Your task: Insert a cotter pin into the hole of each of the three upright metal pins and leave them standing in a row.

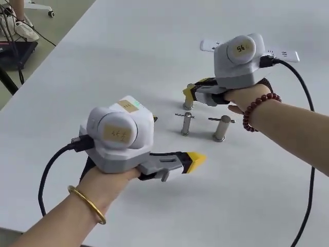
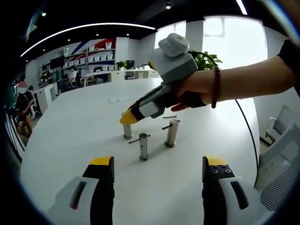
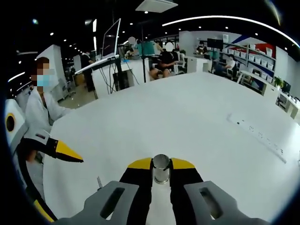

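Observation:
Three upright metal pins stand on the white table point(image 1: 128, 62). The middle pin point(image 1: 186, 124) and the right pin point(image 1: 221, 128) each carry a thin cotter pin crosswise near the top. My right gripper point(image 1: 189, 94) is shut on the far pin point(image 1: 188, 103); in the right gripper view its yellow-tipped jaws hug that pin point(image 3: 161, 168) on both sides. No cotter pin shows on the far pin point(image 2: 127, 131). My left gripper point(image 1: 196, 160) hovers in front of the row, open and holding nothing, with the middle pin point(image 2: 143, 146) ahead of its jaws.
A white power strip point(image 1: 208, 45) lies on the table behind the right gripper. Both grippers trail black cables point(image 1: 49, 172). People sit at desks beyond the table point(image 3: 164, 61). Wide bare tabletop surrounds the pins.

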`<state>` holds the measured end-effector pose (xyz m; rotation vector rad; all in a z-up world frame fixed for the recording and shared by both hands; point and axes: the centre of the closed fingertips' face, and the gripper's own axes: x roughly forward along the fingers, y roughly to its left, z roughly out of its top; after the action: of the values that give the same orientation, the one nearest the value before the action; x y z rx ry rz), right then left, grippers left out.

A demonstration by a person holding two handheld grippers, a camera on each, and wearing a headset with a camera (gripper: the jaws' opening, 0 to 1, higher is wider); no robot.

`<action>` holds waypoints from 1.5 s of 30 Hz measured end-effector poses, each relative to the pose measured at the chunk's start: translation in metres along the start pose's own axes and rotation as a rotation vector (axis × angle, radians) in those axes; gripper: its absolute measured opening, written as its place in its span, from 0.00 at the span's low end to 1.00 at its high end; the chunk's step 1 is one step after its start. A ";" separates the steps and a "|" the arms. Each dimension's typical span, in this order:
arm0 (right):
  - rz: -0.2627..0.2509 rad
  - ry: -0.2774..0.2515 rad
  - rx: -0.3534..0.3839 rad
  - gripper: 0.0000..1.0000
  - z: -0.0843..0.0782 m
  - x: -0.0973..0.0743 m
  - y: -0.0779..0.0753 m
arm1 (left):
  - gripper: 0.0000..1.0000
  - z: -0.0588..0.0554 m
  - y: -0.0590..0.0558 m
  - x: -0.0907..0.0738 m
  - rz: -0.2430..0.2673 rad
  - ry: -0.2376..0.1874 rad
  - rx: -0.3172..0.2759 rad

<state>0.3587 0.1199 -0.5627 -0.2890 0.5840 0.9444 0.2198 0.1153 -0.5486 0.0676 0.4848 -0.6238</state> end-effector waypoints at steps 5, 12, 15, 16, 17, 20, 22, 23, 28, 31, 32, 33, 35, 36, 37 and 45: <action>-0.013 0.000 -0.003 0.08 -0.006 -0.014 -0.009 | 0.77 0.001 -0.001 0.000 -0.004 -0.006 0.004; -0.045 0.017 0.006 0.08 -0.022 -0.040 -0.023 | 0.79 0.004 -0.005 0.000 -0.016 -0.012 0.012; -0.056 0.022 0.009 0.08 -0.028 -0.052 -0.029 | 0.80 0.004 -0.006 0.001 -0.018 -0.013 0.016; -0.057 0.022 0.009 0.08 -0.029 -0.053 -0.031 | 0.80 0.005 -0.006 0.001 -0.019 -0.014 0.017; -0.059 0.025 0.012 0.08 -0.033 -0.058 -0.035 | 0.80 0.005 -0.006 0.001 -0.019 -0.015 0.019; -0.063 0.031 0.011 0.08 -0.039 -0.066 -0.040 | 0.80 0.006 -0.007 0.000 -0.021 -0.017 0.021; -0.065 0.036 0.005 0.08 -0.043 -0.071 -0.043 | 0.80 0.006 -0.007 0.000 -0.023 -0.017 0.024; -0.064 0.040 -0.001 0.08 -0.045 -0.073 -0.043 | 0.80 0.006 -0.008 0.000 -0.024 -0.017 0.025; -0.056 0.059 -0.037 0.08 -0.056 -0.088 -0.041 | 0.80 0.005 -0.009 0.001 -0.029 -0.009 0.033; -0.048 0.065 -0.044 0.08 -0.062 -0.095 -0.044 | 0.79 0.006 -0.010 0.001 -0.030 -0.012 0.040; -0.047 0.068 -0.047 0.08 -0.064 -0.097 -0.043 | 0.79 0.006 -0.010 0.001 -0.030 -0.012 0.044; -0.044 0.072 -0.052 0.08 -0.066 -0.101 -0.043 | 0.79 0.006 -0.010 0.001 -0.029 -0.011 0.046; -0.037 0.073 -0.056 0.08 -0.070 -0.107 -0.039 | 0.79 0.005 -0.010 0.001 -0.028 -0.009 0.049; -0.034 0.072 -0.057 0.08 -0.071 -0.109 -0.038 | 0.79 0.005 -0.010 0.001 -0.029 -0.009 0.049; -0.030 0.072 -0.060 0.08 -0.072 -0.112 -0.034 | 0.79 0.005 -0.011 0.001 -0.029 -0.010 0.050; 0.031 0.076 -0.076 0.08 -0.084 -0.127 -0.019 | 0.79 0.002 -0.012 0.001 -0.033 0.001 0.055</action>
<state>0.2886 -0.0170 -0.5567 -0.3866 0.6248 0.9903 0.2146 0.1041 -0.5462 0.1125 0.4705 -0.6698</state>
